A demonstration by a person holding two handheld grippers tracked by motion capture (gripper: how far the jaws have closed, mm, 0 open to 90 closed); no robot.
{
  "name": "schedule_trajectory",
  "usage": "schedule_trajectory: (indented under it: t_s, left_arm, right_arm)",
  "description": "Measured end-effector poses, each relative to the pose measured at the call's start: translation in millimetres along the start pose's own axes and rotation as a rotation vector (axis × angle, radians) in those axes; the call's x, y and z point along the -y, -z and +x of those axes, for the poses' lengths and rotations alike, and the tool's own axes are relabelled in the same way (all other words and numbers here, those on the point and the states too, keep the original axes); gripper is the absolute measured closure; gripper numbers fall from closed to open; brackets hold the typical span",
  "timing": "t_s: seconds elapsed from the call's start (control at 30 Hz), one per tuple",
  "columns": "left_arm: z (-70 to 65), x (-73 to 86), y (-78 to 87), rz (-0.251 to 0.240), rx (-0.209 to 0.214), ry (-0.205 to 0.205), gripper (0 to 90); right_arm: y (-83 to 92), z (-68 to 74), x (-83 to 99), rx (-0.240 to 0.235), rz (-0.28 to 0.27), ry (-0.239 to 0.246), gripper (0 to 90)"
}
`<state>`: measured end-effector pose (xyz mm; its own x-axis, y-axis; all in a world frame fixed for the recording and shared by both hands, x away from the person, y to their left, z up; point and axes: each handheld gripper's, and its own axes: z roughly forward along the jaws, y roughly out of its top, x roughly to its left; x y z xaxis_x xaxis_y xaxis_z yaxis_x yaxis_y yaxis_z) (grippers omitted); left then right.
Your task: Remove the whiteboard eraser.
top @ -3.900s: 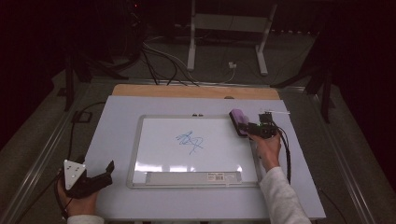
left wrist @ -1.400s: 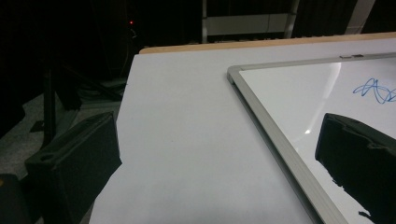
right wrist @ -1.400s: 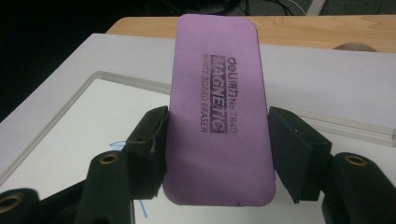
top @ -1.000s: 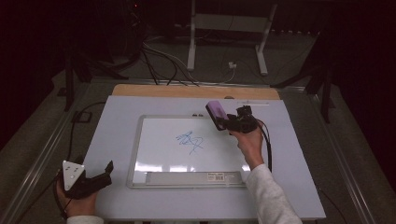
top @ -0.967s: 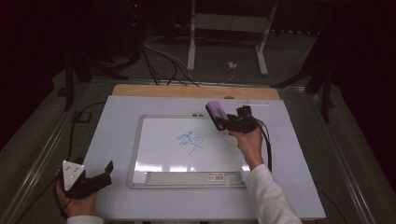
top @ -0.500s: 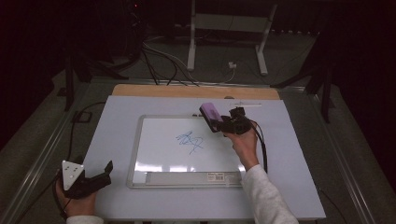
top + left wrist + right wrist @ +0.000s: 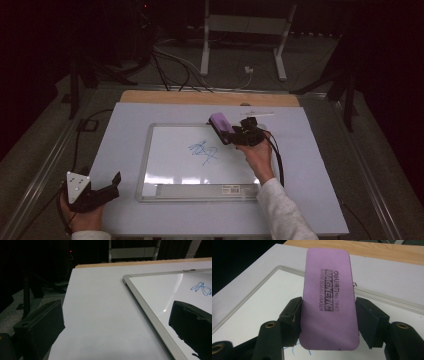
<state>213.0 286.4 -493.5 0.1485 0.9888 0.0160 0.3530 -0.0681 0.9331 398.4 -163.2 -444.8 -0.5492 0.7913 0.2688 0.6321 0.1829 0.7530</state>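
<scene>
From the high view, the right tool has carried the purple eraser leftward from beyond the whiteboard's far right corner to over its top edge, close to the blue scribble, so wiping looks about to begin; the left tool has stayed at the counter's near left corner. The left gripper view shows its jaws spread on nothing. In the right gripper view the jaws pinch the eraser by its long sides above the board.

The purple eraser reads "deli MAGNETIC WHITE BOARD ERASER", apparently "No 7840".
</scene>
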Motion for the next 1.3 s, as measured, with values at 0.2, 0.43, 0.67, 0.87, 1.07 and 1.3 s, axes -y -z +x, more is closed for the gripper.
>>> schedule_trajectory:
  t_s: [0.2, 0.43, 0.67, 0.87, 1.07, 1.3]
  left_arm:
    - [0.9, 0.0, 1.3, -0.001, 0.0, 0.002, 0.8]
    - [-0.4, -0.3, 0.0, -0.001, 0.003, -0.002, 0.8]
    - [0.0, -0.6, 1.4, -0.005, 0.0, -0.003, 0.8]
    - [-0.4, -0.5, 0.0, -0.002, 0.002, -0.004, 0.8]
    - [-0.1, -0.6, 0.1, -0.002, 0.001, -0.003, 0.8]
    - [-0.3, -0.7, -0.2, -0.003, 0.002, -0.004, 0.8]
  right_arm:
    - [-3.1, 3.5, 0.6, -0.003, 0.008, 0.011, 41.2]
    - [-9.5, 12.9, 4.8, -0.01, 0.027, 0.044, 41.2]
    - [-13.0, 19.5, 8.4, -0.016, 0.038, 0.063, 41.2]
    - [-15.2, 25.0, 10.1, -0.021, 0.047, 0.087, 41.2]
    - [-17.7, 28.8, 12.0, -0.025, 0.056, 0.096, 41.2]
    - [-21.0, 33.1, 15.6, -0.031, 0.071, 0.114, 41.2]
